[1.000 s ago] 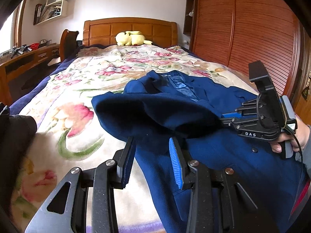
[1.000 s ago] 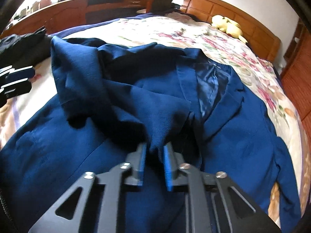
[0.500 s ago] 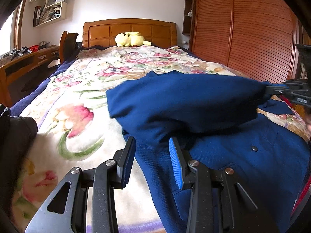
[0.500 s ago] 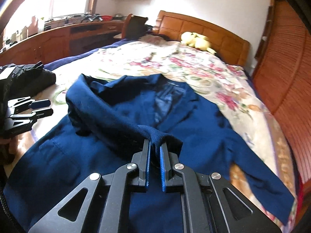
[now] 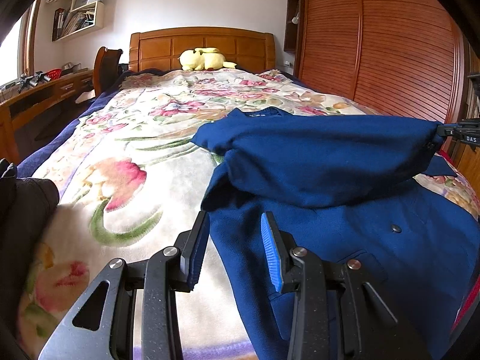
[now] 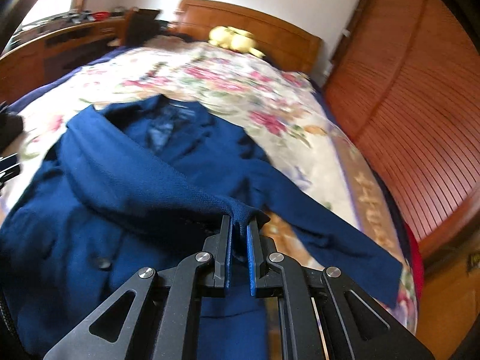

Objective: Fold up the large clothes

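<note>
A navy blue jacket [image 5: 345, 240] lies face up on the floral blanket [image 5: 135, 150], collar toward the headboard. My right gripper [image 6: 239, 237] is shut on the cuff of one sleeve [image 6: 144, 180]. It holds that sleeve stretched above the jacket's front, off to the right side. In the left wrist view the raised sleeve [image 5: 315, 156] spans across to the right gripper [image 5: 444, 132] at the frame's edge. My left gripper [image 5: 235, 234] hovers open over the jacket's left edge, gripping nothing. The other sleeve [image 6: 330, 234] lies flat on the bed.
A yellow plush toy [image 5: 204, 58] rests by the wooden headboard [image 5: 201, 45]. A slatted wooden wardrobe [image 5: 390, 45] runs along the bed's right side. A desk [image 5: 39, 96] and chair [image 5: 105, 66] stand on the left. A dark garment [image 5: 24, 210] lies at the near left corner.
My right gripper has risen and swung to the right with the cuff, drawing the sleeve out taut across the jacket. The left gripper has stayed where it was.
</note>
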